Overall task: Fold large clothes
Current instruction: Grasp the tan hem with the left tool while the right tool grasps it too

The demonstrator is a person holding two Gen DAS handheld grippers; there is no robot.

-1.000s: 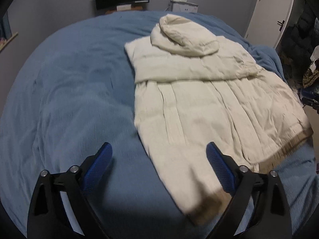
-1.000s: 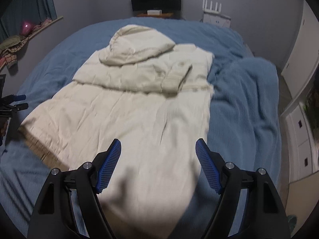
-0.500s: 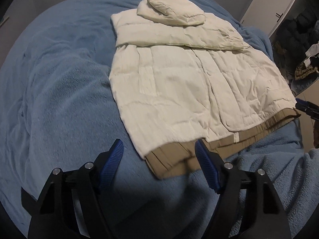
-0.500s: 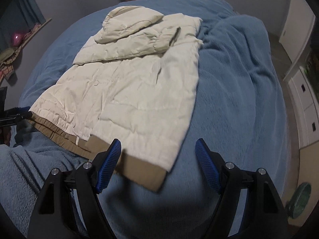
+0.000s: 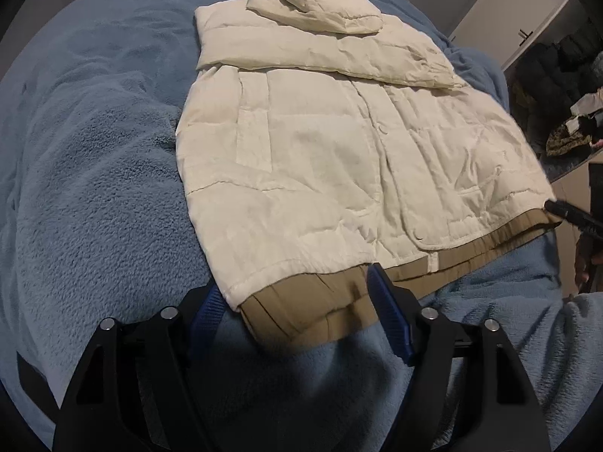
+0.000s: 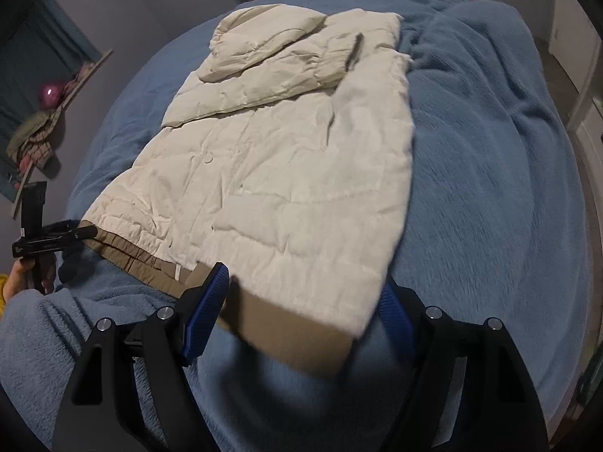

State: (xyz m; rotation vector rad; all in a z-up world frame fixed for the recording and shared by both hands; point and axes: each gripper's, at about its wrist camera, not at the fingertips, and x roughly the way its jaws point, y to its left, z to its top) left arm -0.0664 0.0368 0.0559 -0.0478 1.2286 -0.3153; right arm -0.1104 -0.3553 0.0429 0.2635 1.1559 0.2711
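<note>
I am closing my left claw and right claw, half-wide, around the coat's brown hem corners, nothing pinched yet, ready to fold.

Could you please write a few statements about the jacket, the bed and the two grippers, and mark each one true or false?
1. The cream puffer jacket lies flat on a blue fleece blanket. True.
2. Its hood hangs off the near edge of the bed. False: the hood lies at the far end, folded onto the jacket.
3. The tan hem band is the part closest to both grippers. True.
4. The left gripper is clamped shut on a sleeve. False: its jaws have been closing but stand apart, astride a hem corner.
5. The right gripper straddles the other hem corner. True.
</note>
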